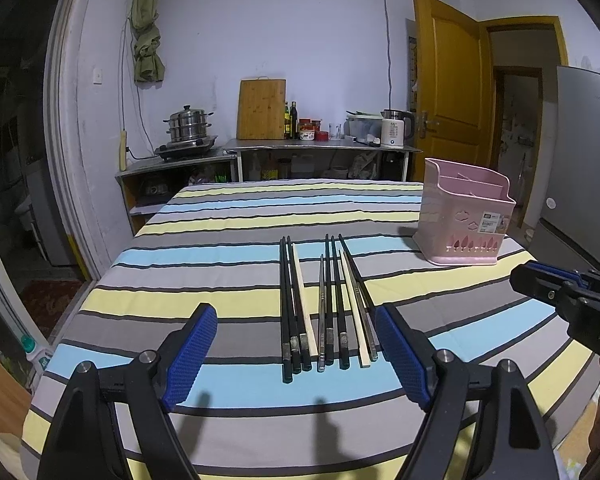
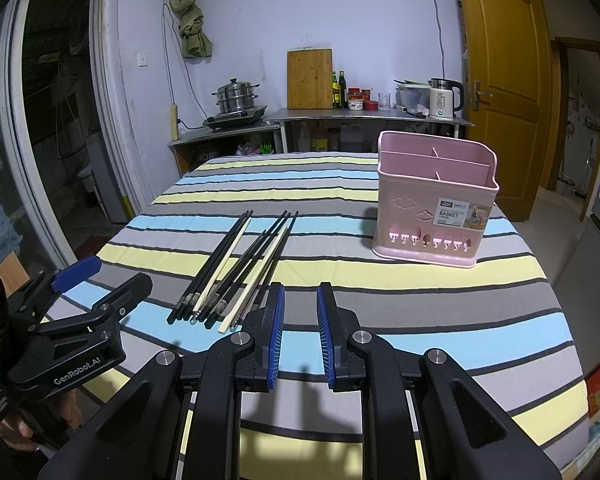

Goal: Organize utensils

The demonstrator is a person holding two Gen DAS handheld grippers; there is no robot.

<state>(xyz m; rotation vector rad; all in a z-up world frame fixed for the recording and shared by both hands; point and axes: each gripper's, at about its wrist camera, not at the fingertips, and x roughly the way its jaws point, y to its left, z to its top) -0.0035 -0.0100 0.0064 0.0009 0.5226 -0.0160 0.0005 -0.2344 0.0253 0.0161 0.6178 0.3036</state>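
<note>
Several chopsticks (image 1: 328,304), black, pale wooden and metal, lie side by side in the middle of the striped tablecloth (image 1: 180,240). My left gripper (image 1: 296,320) hovers over their near ends, open wide, with nothing between its blue pads. A pink divided utensil basket (image 2: 432,208) stands upright at the table's right; no utensil shows in it. My right gripper (image 2: 300,300) hangs over the cloth just right of the chopsticks' (image 2: 236,272) near ends, its jaws a narrow gap apart and empty. Each view shows the other tool: the right gripper (image 1: 518,278), the left gripper (image 2: 112,276).
A hand (image 2: 16,432) holds the left tool at the lower left. Behind the table stands a steel counter (image 1: 320,146) with a steamer pot (image 1: 188,124), a cutting board (image 1: 260,110), bottles and a kettle (image 1: 394,128). A yellow door (image 1: 448,92) stands open at the right.
</note>
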